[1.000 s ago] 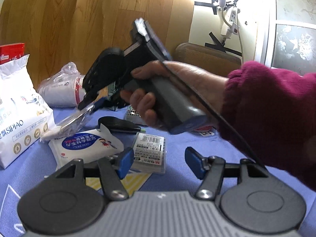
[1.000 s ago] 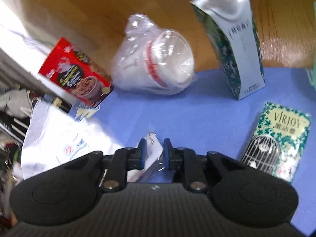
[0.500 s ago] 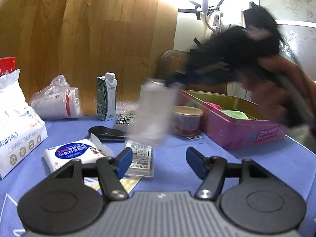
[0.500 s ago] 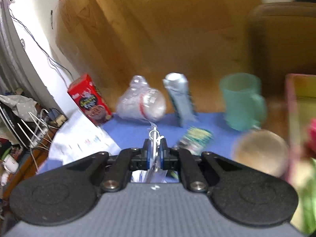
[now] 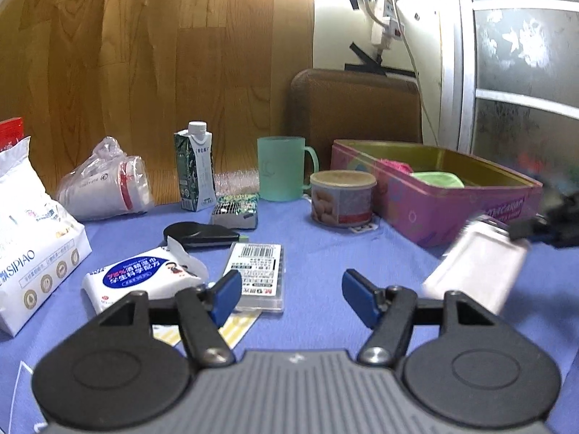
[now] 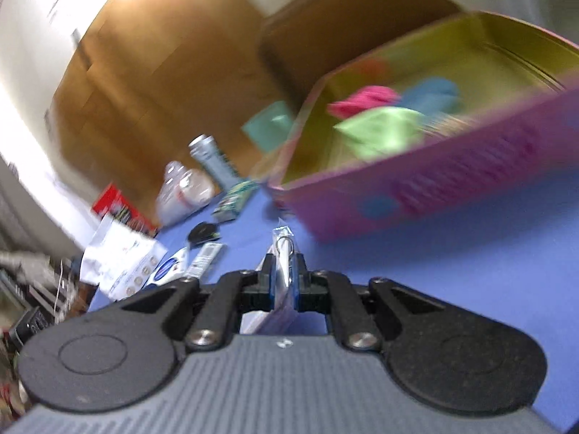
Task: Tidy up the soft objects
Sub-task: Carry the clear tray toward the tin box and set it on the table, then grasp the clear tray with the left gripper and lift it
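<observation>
Packet (image 6: 284, 264): one, flat and pale, metal ring at its tip, clamped edge-on between the pads of the right gripper (image 6: 284, 278), jaws only just drawn in on it. Held above the blue tablecloth (image 5: 318, 246), just in front of the pink tin (image 5: 452, 209). In the left wrist view a blurred pale slab at the right edge, with only a dark smear of the gripper behind it.

Left gripper (image 5: 291, 289): one, released, jaws lately widening, nothing between the blue pads.

Cloths in the tin: three counted from the right wrist view, pink (image 6: 365, 99), green (image 6: 380, 130) and blue (image 6: 430, 96), all motion-blurred. Only the pink and green visible over the tin wall in the left wrist view.

On the tablecloth, one of each:
- green mug (image 5: 280, 168)
- round can (image 5: 342, 199), touching or just beside the tin, contact not clear
- upright carton (image 5: 195, 171)
- bagged cup stack (image 5: 108, 188) on its side
- small green tissue pack (image 5: 235, 211)
- flat black object (image 5: 197, 233), kind not discernible
- barcoded pack (image 5: 258, 275), near end hidden behind the left pad
- wipes pack (image 5: 144, 278), flap lifted
- large white bag (image 5: 29, 246), cut off at the left edge
- red box (image 5: 11, 132), only a corner in view

Yellow-striped sheet under the barcoded pack, mostly hidden.
</observation>
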Tool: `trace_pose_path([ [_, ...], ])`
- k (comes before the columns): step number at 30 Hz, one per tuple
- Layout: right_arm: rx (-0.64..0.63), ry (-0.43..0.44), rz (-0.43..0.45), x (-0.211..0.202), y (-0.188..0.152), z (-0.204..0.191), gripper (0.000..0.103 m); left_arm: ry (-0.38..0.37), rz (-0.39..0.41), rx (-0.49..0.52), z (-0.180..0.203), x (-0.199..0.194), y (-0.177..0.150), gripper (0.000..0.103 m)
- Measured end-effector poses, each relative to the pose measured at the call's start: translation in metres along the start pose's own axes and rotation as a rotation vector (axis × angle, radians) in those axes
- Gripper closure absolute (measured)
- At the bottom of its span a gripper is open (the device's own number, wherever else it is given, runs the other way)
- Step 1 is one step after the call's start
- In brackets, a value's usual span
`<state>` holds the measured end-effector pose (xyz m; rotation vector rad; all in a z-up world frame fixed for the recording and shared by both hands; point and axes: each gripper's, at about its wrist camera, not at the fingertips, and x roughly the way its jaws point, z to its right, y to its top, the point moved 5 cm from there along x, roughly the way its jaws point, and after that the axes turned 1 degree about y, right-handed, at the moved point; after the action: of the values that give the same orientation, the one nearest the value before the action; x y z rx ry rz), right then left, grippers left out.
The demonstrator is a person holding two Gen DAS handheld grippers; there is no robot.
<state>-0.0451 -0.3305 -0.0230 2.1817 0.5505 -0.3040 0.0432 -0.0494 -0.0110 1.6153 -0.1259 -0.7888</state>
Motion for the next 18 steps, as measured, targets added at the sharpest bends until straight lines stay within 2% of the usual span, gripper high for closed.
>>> trace_pose_path([
  [2,0.052,-0.012,0.017,-0.013,-0.010,0.017,0.091,0.002,-0.017,-0.001,-0.001,0.002,-0.001,0.040],
  [5,0.107,0.013,-0.006,-0.025,-0.028,0.031,0.087,0.010,-0.038,-0.003,-0.002,0.005,-0.002,0.040],
  [7,0.118,0.046,-0.029,-0.032,-0.042,0.034,0.074,0.019,-0.051,0.001,-0.002,0.007,-0.003,0.040],
  [8,0.106,0.054,-0.034,-0.036,-0.047,0.032,0.072,0.022,-0.057,0.003,-0.002,0.008,-0.003,0.040],
  [11,0.005,0.029,-0.022,-0.051,-0.055,0.025,0.069,0.029,-0.074,0.010,-0.001,0.010,-0.004,0.040],
  [18,-0.255,-0.091,0.051,-0.073,-0.060,0.023,0.066,0.043,-0.133,-0.010,-0.004,0.018,-0.004,0.040],
])
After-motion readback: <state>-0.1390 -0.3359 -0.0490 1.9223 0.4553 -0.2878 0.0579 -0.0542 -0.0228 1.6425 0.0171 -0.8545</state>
